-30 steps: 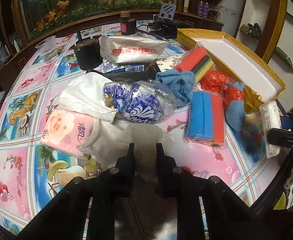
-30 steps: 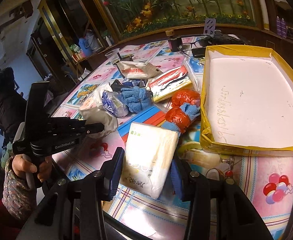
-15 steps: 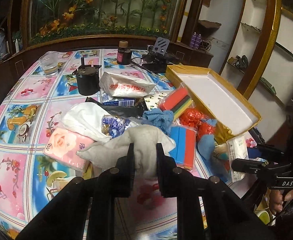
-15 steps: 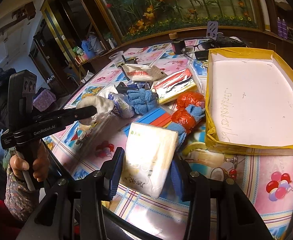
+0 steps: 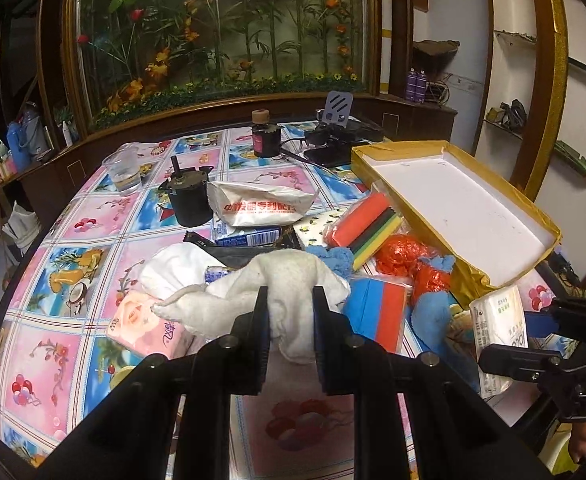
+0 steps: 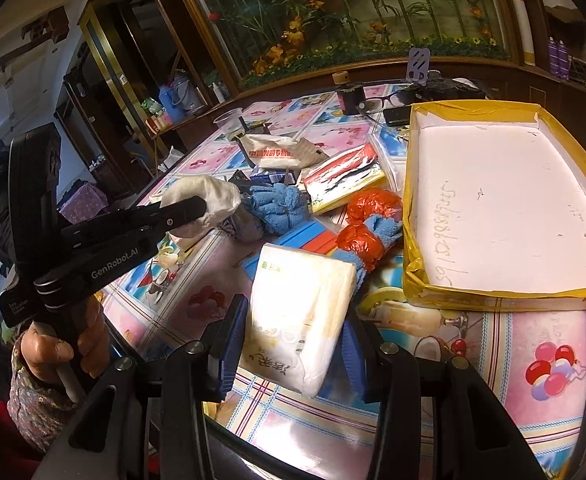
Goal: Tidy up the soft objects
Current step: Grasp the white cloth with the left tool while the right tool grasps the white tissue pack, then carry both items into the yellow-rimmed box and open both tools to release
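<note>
My left gripper (image 5: pixel 289 300) is shut on a white cloth (image 5: pixel 289 276) and holds it above the table; the cloth also shows in the right wrist view (image 6: pixel 209 196). My right gripper (image 6: pixel 293 320) is shut on a white tissue pack (image 6: pixel 301 312), also seen in the left wrist view (image 5: pixel 497 328). An empty white tray with yellow walls (image 6: pixel 493 208) lies to the right (image 5: pixel 453 196). On the table lie a pink tissue pack (image 5: pixel 145 324), a blue cloth (image 6: pixel 281 204), sponge packs (image 5: pixel 381 312) and orange bags (image 6: pixel 373 204).
A black pot (image 5: pixel 189 200), a silver packet (image 5: pixel 261 204), a plastic cup (image 5: pixel 123 168), a dark jar (image 5: pixel 265 136), glasses and a phone stand (image 5: pixel 337 112) are at the back of the patterned table (image 6: pixel 533 360). A cabinet stands behind it.
My left gripper has lifted the white cloth off the table and carried it up and toward the right. The right gripper has stayed shut on the tissue pack.
</note>
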`<state>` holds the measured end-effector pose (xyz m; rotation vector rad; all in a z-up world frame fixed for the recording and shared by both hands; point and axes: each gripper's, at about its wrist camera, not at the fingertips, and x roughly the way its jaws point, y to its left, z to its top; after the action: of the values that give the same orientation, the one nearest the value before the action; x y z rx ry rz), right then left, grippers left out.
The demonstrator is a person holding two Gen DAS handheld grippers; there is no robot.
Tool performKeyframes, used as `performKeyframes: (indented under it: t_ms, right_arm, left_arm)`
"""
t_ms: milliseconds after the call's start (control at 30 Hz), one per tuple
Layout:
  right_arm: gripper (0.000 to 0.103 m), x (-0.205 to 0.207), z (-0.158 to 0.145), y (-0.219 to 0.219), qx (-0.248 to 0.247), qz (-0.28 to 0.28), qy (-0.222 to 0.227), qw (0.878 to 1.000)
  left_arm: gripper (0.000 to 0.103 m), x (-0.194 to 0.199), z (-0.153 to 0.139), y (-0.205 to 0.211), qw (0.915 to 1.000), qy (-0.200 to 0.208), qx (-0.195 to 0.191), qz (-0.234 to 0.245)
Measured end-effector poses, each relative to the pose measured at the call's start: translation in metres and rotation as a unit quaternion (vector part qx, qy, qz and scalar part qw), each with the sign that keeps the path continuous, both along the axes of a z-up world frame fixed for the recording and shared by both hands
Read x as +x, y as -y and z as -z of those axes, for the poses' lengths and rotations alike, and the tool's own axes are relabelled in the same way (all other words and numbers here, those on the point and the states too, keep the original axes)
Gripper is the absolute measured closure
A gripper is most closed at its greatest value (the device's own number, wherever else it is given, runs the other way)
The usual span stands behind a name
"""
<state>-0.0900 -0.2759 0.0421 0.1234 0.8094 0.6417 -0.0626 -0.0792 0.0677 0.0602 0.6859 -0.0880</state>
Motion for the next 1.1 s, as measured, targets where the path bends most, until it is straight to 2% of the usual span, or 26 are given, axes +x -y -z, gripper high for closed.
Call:
performKeyframes:
  t_ms: [300,800,1100]
  right_arm:
    - [0.055,-0.001,-0.005,0.009,0.011,0.013,0.005,1.0]
    - [0.056,0.01,-0.017,0.038,0.033,0.046,0.012,0.998]
    - [0.056,0.033,-0.034,0.065,0.052,0.08,0.021,0.995]
  left_arm:
    - [0.085,0.001,0.0,0.019,0.9997,0.0,0.023,0.008]
    - [0.085,0.021,-0.015,0.054,0.9988,0.006,0.036,0.032]
    - [0.085,0.057,-0.026,0.077,0.9983,-0.01,0.003,0.057]
